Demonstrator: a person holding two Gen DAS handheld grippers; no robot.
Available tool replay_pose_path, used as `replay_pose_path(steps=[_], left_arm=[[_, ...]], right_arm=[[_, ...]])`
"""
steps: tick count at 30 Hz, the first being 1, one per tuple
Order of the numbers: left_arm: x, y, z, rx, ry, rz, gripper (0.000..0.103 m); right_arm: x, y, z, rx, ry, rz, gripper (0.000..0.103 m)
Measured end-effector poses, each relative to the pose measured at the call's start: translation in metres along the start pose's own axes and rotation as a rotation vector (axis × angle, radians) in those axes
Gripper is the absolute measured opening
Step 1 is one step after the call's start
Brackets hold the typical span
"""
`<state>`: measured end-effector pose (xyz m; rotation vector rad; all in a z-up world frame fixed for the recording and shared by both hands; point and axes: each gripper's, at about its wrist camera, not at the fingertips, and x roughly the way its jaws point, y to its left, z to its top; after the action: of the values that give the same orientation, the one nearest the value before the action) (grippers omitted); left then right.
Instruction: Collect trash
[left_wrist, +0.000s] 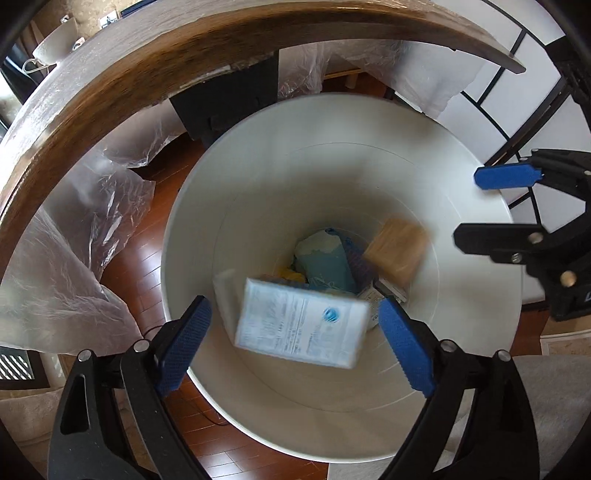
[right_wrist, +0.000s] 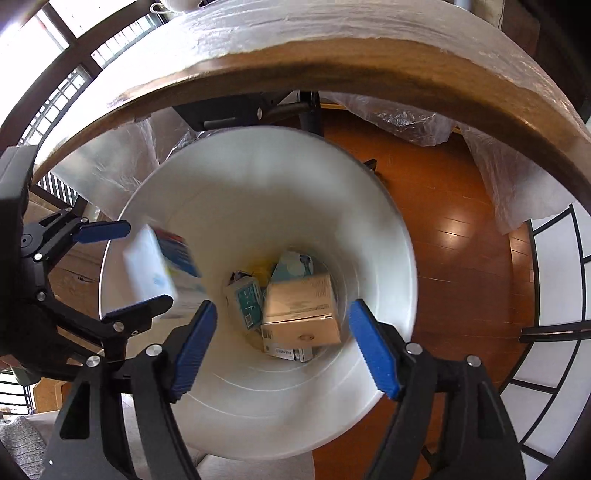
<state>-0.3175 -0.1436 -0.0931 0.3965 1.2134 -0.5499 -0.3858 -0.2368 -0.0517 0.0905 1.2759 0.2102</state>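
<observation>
Seen from above: white bin (left_wrist: 369, 177), centre of both frames, beside a plastic-draped wooden table (left_wrist: 85, 96) arcing across the top. Left gripper (left_wrist: 295, 345), fingers spread wide, not pressing the white box (left_wrist: 301, 326) blurred between them over the bin's mouth; fine print and a round blue logo on its face, none of it legible. Right gripper (right_wrist: 282, 345), fingers likewise apart, gripping nothing; tan carton (right_wrist: 301, 312) below them inside the bin, with small print too faint to read. At the bin's bottom, a teal-and-white packet (right_wrist: 245, 301) and other trash, partly hidden under the carton; one label cut off, unreadable. Wooden floor (right_wrist: 454, 236) at right.
</observation>
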Motion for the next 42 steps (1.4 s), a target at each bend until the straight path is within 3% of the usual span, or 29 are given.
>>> replay_pose_path(steps=[3,6,10,11,13,16,20,23,28,34,42], left_arm=[[-0.005,0.007,0.000,-0.028,0.012,-0.027,0.093],[-0.030,0.012,0.004,-0.050,-0.034,-0.046,0.093],[-0.096,0.025,0.023,-0.093,-0.206,-0.052,0.094],[-0.110,0.030,0.029,-0.107,-0.249,-0.040,0.101],[-0.139,0.051,0.046,-0.156,-0.371,0.023,0.102],[-0.152,0.092,0.078,-0.243,-0.448,0.084,0.102],[-0.130,0.156,0.124,-0.363,-0.425,0.213,0.102],[-0.103,0.197,0.150,-0.436,-0.375,0.240,0.102],[-0.062,0.250,0.183,-0.532,-0.312,0.234,0.102],[-0.040,0.278,0.189,-0.583,-0.266,0.286,0.102],[-0.037,0.284,0.190,-0.577,-0.284,0.287,0.102]], right_arm=[[-0.013,-0.005,0.001,0.005,-0.019,0.008,0.075],[-0.043,-0.007,0.009,0.008,-0.080,0.038,0.077],[-0.096,-0.007,0.033,-0.012,-0.235,0.054,0.088],[-0.105,-0.010,0.041,-0.014,-0.268,0.050,0.090],[-0.121,-0.020,0.066,-0.011,-0.344,0.022,0.095],[-0.124,-0.044,0.114,0.004,-0.413,-0.032,0.099],[-0.105,-0.083,0.177,0.040,-0.434,-0.127,0.099],[-0.083,-0.126,0.223,0.115,-0.395,-0.157,0.099],[-0.057,-0.168,0.269,0.154,-0.377,-0.196,0.099],[-0.030,-0.198,0.294,0.165,-0.340,-0.235,0.099],[-0.023,-0.188,0.299,0.139,-0.313,-0.293,0.099]])
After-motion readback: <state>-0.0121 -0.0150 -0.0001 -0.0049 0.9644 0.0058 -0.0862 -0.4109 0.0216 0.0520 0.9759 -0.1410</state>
